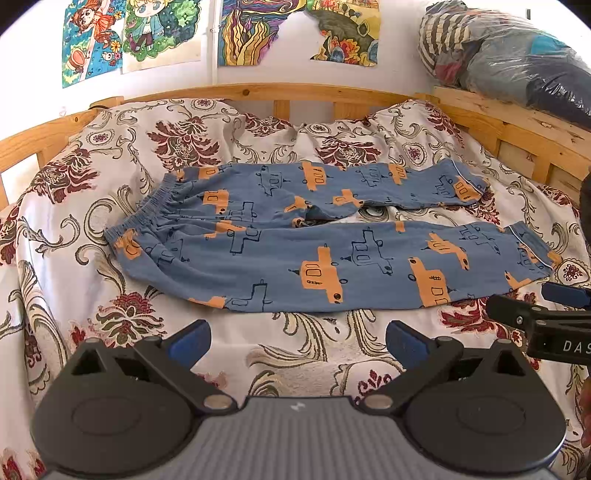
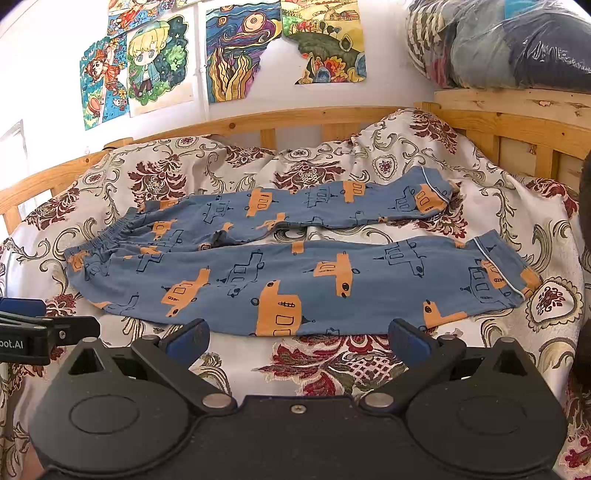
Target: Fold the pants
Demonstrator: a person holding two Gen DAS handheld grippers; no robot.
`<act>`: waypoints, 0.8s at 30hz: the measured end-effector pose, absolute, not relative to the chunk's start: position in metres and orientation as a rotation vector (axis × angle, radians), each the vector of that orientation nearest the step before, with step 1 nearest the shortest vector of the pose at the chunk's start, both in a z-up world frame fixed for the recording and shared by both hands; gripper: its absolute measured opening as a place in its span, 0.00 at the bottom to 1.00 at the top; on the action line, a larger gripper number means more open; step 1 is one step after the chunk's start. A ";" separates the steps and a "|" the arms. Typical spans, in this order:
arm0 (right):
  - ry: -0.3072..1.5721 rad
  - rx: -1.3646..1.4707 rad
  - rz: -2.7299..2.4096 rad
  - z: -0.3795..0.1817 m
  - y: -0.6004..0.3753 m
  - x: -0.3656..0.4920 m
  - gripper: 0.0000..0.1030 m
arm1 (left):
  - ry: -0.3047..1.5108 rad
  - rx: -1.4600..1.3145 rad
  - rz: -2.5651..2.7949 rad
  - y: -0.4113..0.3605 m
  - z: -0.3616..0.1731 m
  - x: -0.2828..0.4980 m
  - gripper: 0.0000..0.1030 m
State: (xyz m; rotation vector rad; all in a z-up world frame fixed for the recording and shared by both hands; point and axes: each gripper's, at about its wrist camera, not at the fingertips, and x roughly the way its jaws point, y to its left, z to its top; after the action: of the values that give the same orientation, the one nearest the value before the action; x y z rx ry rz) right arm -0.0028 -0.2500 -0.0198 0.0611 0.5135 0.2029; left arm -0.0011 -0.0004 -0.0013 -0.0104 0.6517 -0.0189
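Blue pants (image 1: 325, 236) with orange car prints lie spread flat on the floral bedspread (image 1: 110, 155), waistband to the left, both legs running right, a gap between the legs. They also show in the right wrist view (image 2: 295, 266). My left gripper (image 1: 297, 343) is open and empty, just in front of the near leg's lower edge. My right gripper (image 2: 297, 341) is open and empty, close to the near leg's edge. The right gripper's fingers also show at the right edge of the left wrist view (image 1: 539, 310). The left gripper shows at the left edge of the right wrist view (image 2: 44, 328).
A wooden bed frame (image 1: 258, 92) rings the far side and right of the bed. Plastic-wrapped bundles (image 1: 517, 55) sit on a wooden ledge at the top right. Colourful drawings (image 1: 147, 33) hang on the white wall behind.
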 end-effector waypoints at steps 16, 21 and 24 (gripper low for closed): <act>0.543 0.054 0.196 -0.022 -0.247 0.000 0.99 | 0.675 -0.024 -0.036 -0.005 -0.006 -0.001 1.00; 0.540 0.055 0.178 -0.020 -0.248 0.000 0.99 | 0.702 -0.014 -0.029 -0.004 -0.007 0.003 1.00; 0.536 0.072 0.166 -0.016 -0.253 0.004 0.99 | 0.714 0.004 -0.018 -0.002 -0.004 0.011 1.00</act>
State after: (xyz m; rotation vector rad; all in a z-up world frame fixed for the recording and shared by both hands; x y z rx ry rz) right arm 0.0040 -0.2528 -0.0155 0.0717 0.5363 0.1663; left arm 0.0110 -0.0019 -0.0036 0.0037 0.7143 -0.0179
